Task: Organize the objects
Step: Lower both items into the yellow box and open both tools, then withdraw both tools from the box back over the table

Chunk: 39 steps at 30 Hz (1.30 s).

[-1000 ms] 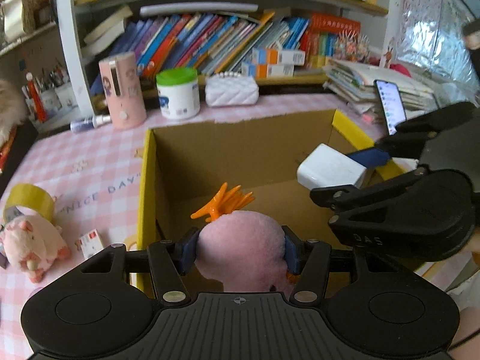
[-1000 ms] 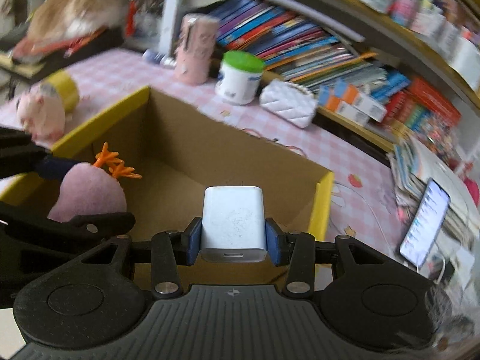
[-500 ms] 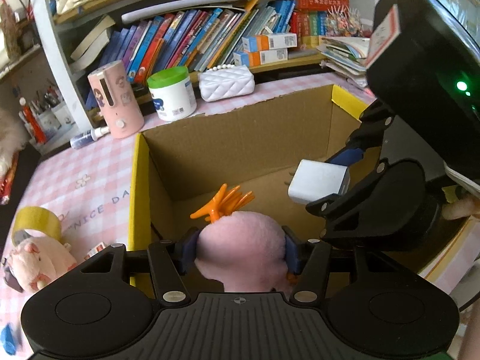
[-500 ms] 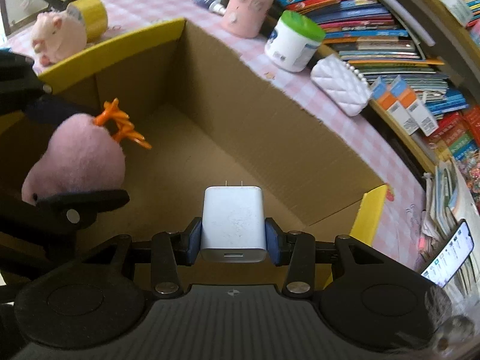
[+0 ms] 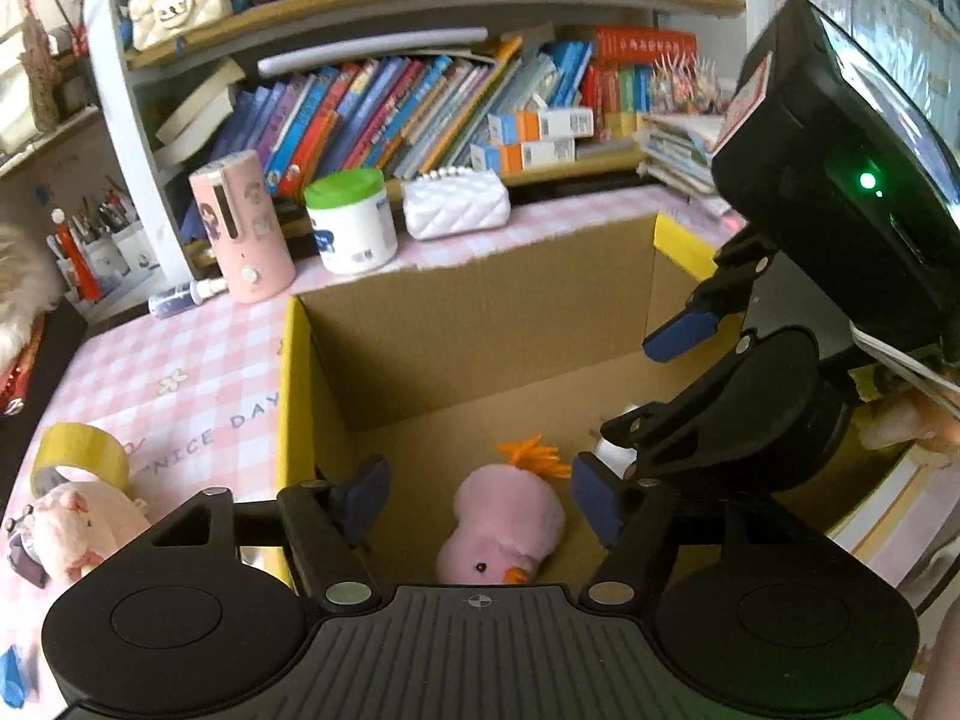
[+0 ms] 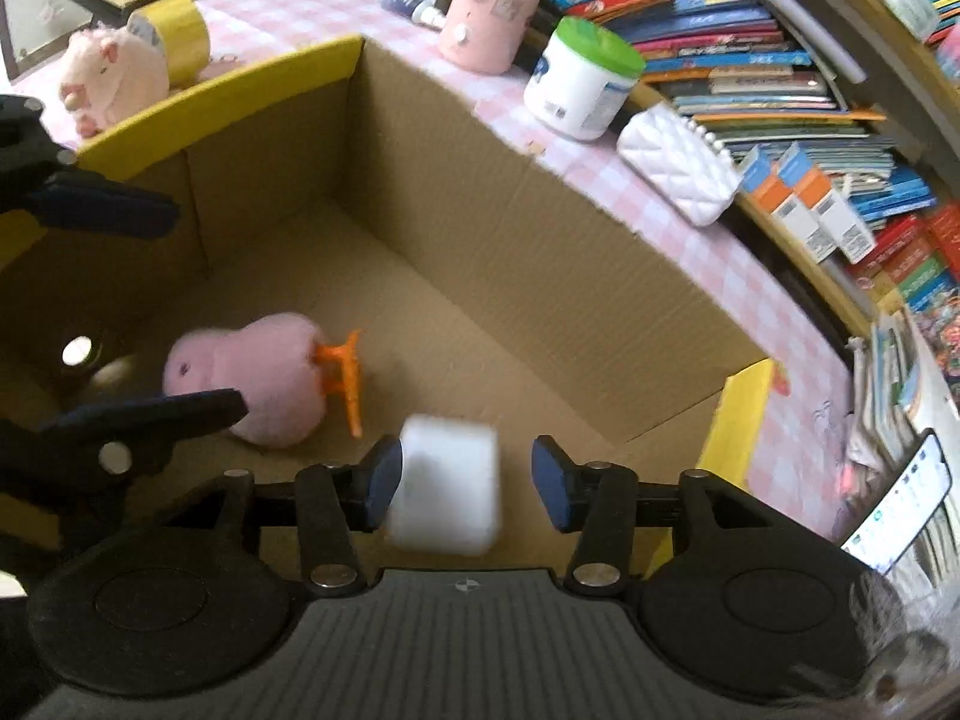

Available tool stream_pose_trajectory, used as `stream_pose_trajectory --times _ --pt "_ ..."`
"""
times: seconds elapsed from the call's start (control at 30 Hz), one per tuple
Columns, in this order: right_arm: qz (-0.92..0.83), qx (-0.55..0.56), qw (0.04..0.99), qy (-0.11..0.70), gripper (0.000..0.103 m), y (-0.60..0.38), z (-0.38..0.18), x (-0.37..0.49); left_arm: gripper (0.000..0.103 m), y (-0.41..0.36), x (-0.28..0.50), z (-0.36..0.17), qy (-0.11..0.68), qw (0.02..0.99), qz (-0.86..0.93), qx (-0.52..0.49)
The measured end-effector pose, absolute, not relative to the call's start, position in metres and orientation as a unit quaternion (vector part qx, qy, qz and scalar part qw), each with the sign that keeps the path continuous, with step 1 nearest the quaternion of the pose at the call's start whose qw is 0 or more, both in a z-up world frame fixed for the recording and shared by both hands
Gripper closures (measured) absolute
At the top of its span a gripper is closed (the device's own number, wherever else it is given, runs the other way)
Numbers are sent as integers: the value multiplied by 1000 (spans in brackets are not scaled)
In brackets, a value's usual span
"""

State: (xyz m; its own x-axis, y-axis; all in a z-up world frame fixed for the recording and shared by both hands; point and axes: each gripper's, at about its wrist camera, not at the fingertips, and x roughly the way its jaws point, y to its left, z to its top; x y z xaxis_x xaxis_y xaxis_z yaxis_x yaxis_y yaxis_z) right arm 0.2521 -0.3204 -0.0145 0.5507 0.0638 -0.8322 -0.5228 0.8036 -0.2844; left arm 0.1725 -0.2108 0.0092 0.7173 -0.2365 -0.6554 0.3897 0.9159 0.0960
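The left gripper [image 5: 477,498] hangs over the open cardboard box [image 5: 474,324], its blue-padded jaws spread after just widening, with nothing pinched between them; the pink plush chick [image 5: 501,531] with orange feet lies on its side on the box floor directly below, clear of both pads. The right gripper [image 6: 462,480], angled down into the same box, has also just been opening: its pads stand apart, and the white charger block [image 6: 445,486] appears blurred between them, close against the left pad and with a gap to the right one. From the right wrist view the pink plush chick [image 6: 258,378] rests on the cardboard floor to the left of the charger, near the left gripper's dark fingers [image 6: 150,414]. In the left wrist view only a sliver of the white block shows, mostly hidden behind the right gripper's body. Outside the box, on the pink checked tablecloth [image 5: 180,372], a pink plush pig [image 5: 78,531] sits beside a roll of yellow tape [image 5: 78,459]. Beyond the far wall of the box stand a pink cylindrical device [image 5: 243,228], a white jar with a green lid [image 5: 351,219] and a white quilted purse [image 5: 456,207], with a shelf of tilted books [image 5: 408,114] behind them
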Motion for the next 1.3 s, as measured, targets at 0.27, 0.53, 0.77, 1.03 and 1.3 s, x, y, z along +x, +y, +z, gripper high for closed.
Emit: stream_pose_trajectory --times 0.27,0.53,0.77,1.03,1.3 --pt "141 -214 875 411 56 -331 16 235 22 -196 151 33 301 934 -173 88" --pt "59 -121 932 336 44 -335 61 182 13 -165 125 59 253 951 -168 52" --pt "-33 -39 953 298 42 -333 75 129 7 -139 107 60 247 953 -172 34" --pt "-119 -1 947 299 43 -314 61 74 7 -108 81 48 265 945 -189 33" --pt "-149 3 932 331 39 -265 27 36 7 -70 56 21 301 939 -158 48"
